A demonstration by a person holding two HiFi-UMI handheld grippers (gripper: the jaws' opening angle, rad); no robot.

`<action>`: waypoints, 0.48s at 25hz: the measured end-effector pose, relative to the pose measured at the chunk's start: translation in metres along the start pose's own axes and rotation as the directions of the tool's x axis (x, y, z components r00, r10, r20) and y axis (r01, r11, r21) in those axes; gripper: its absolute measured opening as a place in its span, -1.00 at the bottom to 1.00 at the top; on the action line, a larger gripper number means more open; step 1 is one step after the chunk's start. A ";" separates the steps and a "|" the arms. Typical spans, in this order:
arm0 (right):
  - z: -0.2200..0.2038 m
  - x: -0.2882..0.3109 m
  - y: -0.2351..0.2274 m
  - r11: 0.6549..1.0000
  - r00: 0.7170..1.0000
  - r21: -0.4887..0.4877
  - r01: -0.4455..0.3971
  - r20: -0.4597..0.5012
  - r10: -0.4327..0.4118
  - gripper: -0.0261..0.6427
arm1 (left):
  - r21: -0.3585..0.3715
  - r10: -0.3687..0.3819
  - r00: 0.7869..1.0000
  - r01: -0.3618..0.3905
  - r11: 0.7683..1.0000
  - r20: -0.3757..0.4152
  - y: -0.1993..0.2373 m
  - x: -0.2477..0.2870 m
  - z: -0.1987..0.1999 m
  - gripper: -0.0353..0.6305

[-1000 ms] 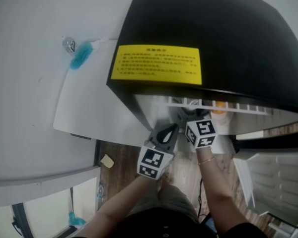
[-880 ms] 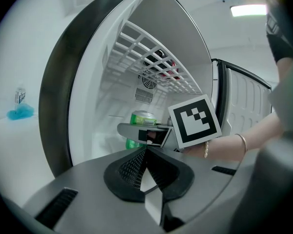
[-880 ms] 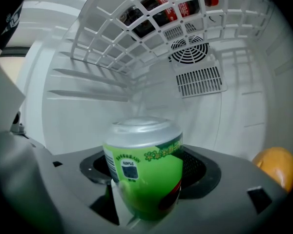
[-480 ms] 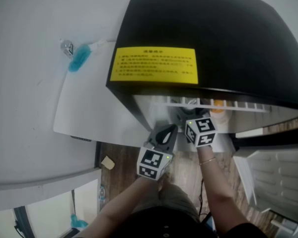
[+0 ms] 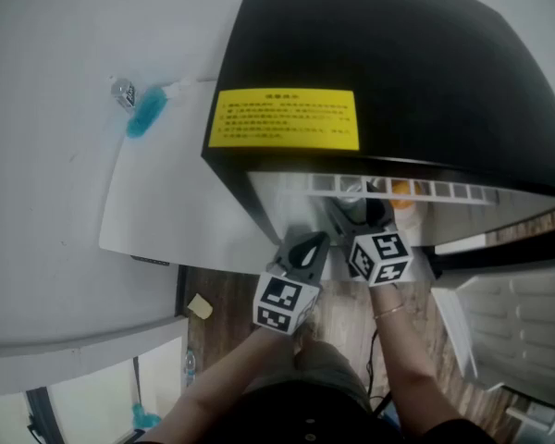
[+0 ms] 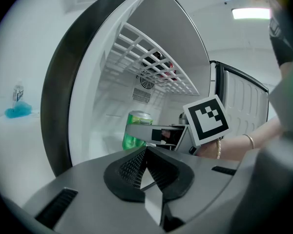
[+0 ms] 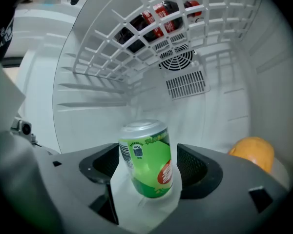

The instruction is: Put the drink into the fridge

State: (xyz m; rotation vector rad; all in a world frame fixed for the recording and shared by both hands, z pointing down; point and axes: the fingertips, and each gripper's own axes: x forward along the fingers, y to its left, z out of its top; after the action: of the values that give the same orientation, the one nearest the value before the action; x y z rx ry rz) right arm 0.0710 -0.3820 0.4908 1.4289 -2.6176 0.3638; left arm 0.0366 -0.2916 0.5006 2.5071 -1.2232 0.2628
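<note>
A green drink can [image 7: 147, 160] stands slightly tilted between the pads of my right gripper [image 7: 146, 182], which is shut on it inside the open fridge. In the left gripper view the same can [image 6: 136, 130] shows low in the white fridge cavity, with the right gripper's marker cube [image 6: 206, 121] beside it. In the head view the right gripper [image 5: 356, 218] reaches under the fridge's black top [image 5: 398, 63]. My left gripper [image 5: 305, 248] waits just outside the opening. Its jaws are shut with nothing between them, seen close up at the left gripper [image 6: 146, 172].
A white wire shelf [image 7: 156, 33] spans the cavity above the can, with dark cola bottles [image 7: 161, 13] lying on it. An orange fruit [image 7: 251, 152] rests at the right of the fridge floor. The open door [image 5: 509, 322] hangs right. A blue-liquid bottle [image 5: 146, 109] lies on the white counter.
The right gripper's marker cube has shifted slightly down and right in the head view, still holding the can. The left gripper has stayed put.
</note>
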 end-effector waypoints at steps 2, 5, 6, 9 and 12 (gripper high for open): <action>0.002 -0.007 0.001 1.000 1.000 0.000 0.001 0.007 -0.001 0.16 | 0.012 -0.012 1.000 0.012 1.000 -0.002 -0.003 0.000 0.002 -0.88; 0.004 -0.019 0.003 1.000 1.000 0.011 0.002 0.008 -0.002 0.16 | 0.028 -0.024 1.000 0.024 0.999 0.003 -0.007 -0.001 0.007 -0.88; 0.005 -0.023 0.004 1.000 1.000 0.013 -0.001 0.008 0.001 0.16 | 0.032 -0.027 1.000 0.027 0.999 0.005 -0.008 -0.002 0.009 -0.88; 0.010 -0.036 0.012 1.000 1.000 -0.006 -0.024 0.008 0.024 0.15 | 0.031 -0.031 0.999 0.031 0.999 0.013 -0.009 -0.004 0.015 -0.88; 0.018 -0.049 0.015 0.999 0.999 0.001 -0.049 0.020 0.049 0.15 | 0.024 -0.033 0.999 0.032 0.999 0.028 -0.010 -0.004 0.023 -0.88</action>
State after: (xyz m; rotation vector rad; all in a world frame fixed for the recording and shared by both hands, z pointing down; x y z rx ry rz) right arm 0.0846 -0.3390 0.4602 1.3780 -2.6732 0.3587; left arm 0.0425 -0.2921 0.4758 2.5569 -1.1955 0.2355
